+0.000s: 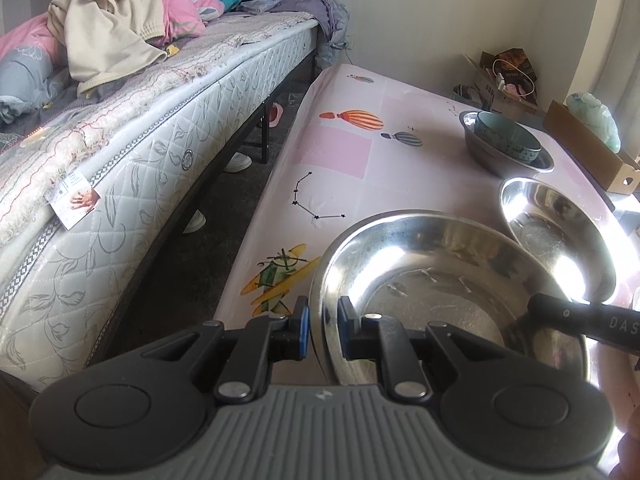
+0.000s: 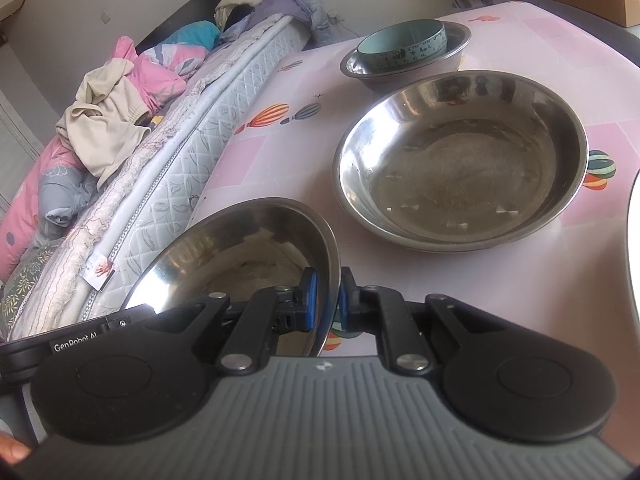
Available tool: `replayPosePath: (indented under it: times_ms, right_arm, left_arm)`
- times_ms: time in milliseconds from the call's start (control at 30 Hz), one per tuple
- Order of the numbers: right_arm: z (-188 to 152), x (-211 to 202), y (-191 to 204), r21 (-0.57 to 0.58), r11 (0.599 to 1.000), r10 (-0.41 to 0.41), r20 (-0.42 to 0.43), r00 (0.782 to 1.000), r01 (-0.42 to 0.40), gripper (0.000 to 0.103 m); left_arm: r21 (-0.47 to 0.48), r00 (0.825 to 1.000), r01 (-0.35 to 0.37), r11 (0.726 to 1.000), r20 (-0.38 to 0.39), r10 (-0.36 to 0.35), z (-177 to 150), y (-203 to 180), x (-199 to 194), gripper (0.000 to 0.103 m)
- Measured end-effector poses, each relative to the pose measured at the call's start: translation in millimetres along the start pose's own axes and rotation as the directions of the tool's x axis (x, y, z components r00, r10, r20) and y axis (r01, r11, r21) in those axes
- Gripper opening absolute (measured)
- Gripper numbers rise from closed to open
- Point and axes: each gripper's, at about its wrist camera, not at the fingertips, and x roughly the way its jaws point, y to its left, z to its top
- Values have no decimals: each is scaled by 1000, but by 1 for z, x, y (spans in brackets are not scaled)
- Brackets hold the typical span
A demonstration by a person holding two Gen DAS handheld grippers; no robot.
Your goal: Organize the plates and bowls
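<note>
Plate [image 2: 240, 256] is lifted off the surface [image 2: 280, 152], both hand-held grippers clamped on its rim: left [image 1: 323, 330], right [image 2: 327, 300]. Likely mid-stacking; next, lower it level into the second plate [image 2: 460, 160].

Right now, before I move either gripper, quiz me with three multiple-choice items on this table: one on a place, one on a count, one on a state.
1. Where is the teal bowl?
A. inside the far steel bowl
B. on the bed
C. in the held plate

2. How many steel dishes are on or over the table?
A. one
B. three
C. five

3. What is the right gripper doing?
A. hanging open
B. shut on the near steel plate's rim
C. holding a cloth

Answers:
1 A, it nests in the far steel bowl.
2 B, far bowl, middle steel plate, near steel plate.
3 B, pads pinch the rim.
</note>
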Motion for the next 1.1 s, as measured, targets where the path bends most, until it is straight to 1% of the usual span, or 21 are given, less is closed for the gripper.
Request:
replayPosePath:
  times_ms: [400,1100]
  right_arm:
    - [6,-13,-5,15,1000,1,35,999,-1,10]
    - [19,-37,-27,58,998,-14,96,995,8,10]
  left_arm:
    - [24,1000,9,1000,20,-9,7,-14,-6,16]
    - [73,998,36,997,53,-40,20,-48,-11,16]
